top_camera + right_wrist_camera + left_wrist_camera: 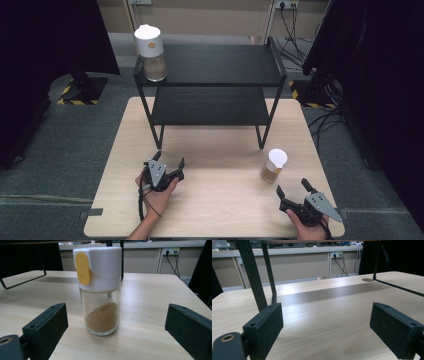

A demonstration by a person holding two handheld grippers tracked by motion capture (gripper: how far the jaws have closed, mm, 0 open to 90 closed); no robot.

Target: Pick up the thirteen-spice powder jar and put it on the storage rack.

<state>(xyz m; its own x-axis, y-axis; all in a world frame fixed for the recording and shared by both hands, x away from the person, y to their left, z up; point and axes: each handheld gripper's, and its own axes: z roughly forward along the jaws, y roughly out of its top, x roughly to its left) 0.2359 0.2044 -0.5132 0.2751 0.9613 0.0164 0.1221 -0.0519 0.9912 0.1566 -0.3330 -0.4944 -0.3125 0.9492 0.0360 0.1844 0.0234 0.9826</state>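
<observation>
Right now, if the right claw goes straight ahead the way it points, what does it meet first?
Most likely the spice jar, which stands upright on the table between the open right claw jaws, untouched. How far ahead is hard to judge.

Table (215, 200): pale wood-grain top, smooth, with a soft sheen where light falls across it.
Shelf rack (210, 65): black metal frame of thin bars; two dark matt boards.
Spice jar (100, 290): clear glossy glass body, smooth; white plastic cap with a satin finish and a yellow plastic tab; fine brown powder inside, dull and grainy.
Second jar (151, 52) on the rack: the same clear glass and white plastic cap.
Left gripper (325, 332): black plastic jaws, matt, faintly textured, with small screw holes.
Right gripper (116, 333): same matt black plastic jaws; grey plate on top, flat and dull.
Floor (60, 150): grey, matt, carpet-like.
</observation>
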